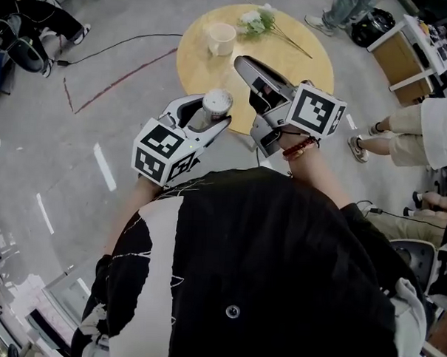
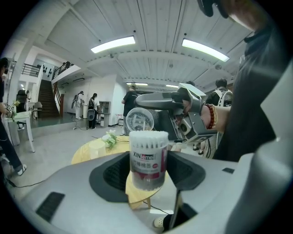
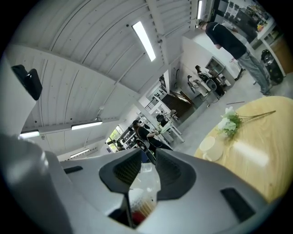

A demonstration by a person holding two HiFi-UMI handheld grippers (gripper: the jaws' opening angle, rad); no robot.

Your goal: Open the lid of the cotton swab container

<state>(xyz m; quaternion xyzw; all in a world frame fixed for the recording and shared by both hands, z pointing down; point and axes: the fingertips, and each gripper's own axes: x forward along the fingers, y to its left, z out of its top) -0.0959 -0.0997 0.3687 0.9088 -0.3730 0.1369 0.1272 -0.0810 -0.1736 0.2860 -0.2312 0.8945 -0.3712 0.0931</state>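
left gripper view looks along the left gripper (image 2: pixel 149 176), whose jaws stand wide and press on either side of the cotton swab container (image 2: pixel 147 155). it sits upright between the pads, label toward the camera, white swab heads showing at its top. just beyond it a clear round lid (image 2: pixel 139 120) hangs apart from the container's mouth, so i judge the lid already off. right gripper view shows the right gripper (image 3: pixel 147 169) with jaws drawn narrow on a clear piece of plastic, which i take for that lid pinched by its rim. both are held in the air above the round wooden table (image 1: pixel 310 67), where a cup (image 1: pixel 221 38) and a sprig of flowers (image 1: pixel 258 22) lie well apart from the work. to finish well, the left claw should hold the container upright so no swabs spill, squeezing no harder than needed since thin plastic walls may flex. the right claw should carry the lid straight clear of the mouth without brushing the swab heads, gripping firmly, as a smooth rim can slip from the pads.
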